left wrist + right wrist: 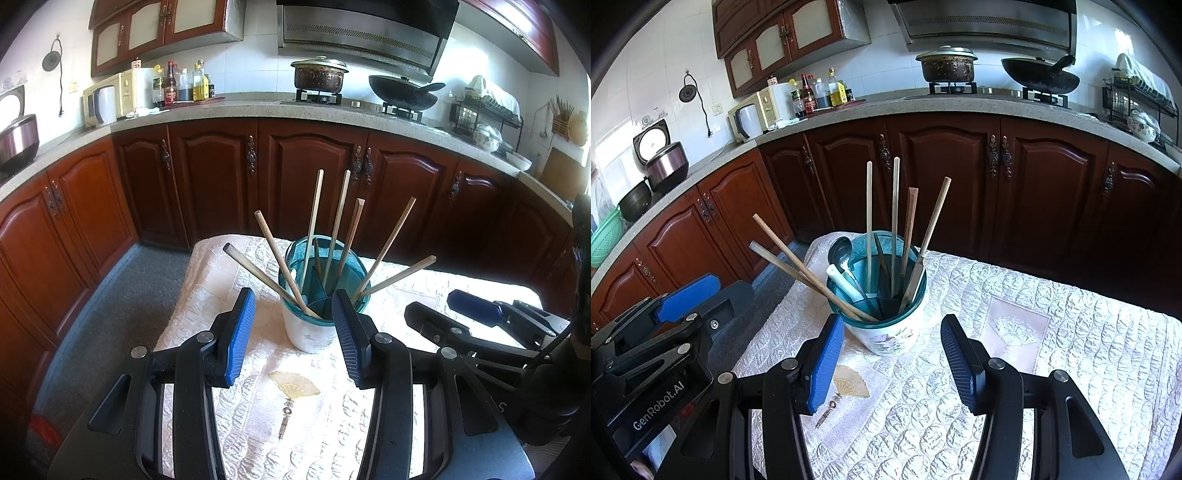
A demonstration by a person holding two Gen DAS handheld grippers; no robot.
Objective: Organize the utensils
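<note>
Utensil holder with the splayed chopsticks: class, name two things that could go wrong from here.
1. The long wooden chopsticks lean far over the rim of the teal-rimmed white utensil holder; an open tool closing in could knock them out.
2. The holder stands on a quilted white tablecloth, so a sideways push might tip it.

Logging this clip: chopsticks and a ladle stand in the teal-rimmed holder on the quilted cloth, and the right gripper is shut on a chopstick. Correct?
Not quite. The right gripper is open and empty, as the right wrist view shows. The chopsticks and ladle do stand in the holder on the quilted cloth.
</note>
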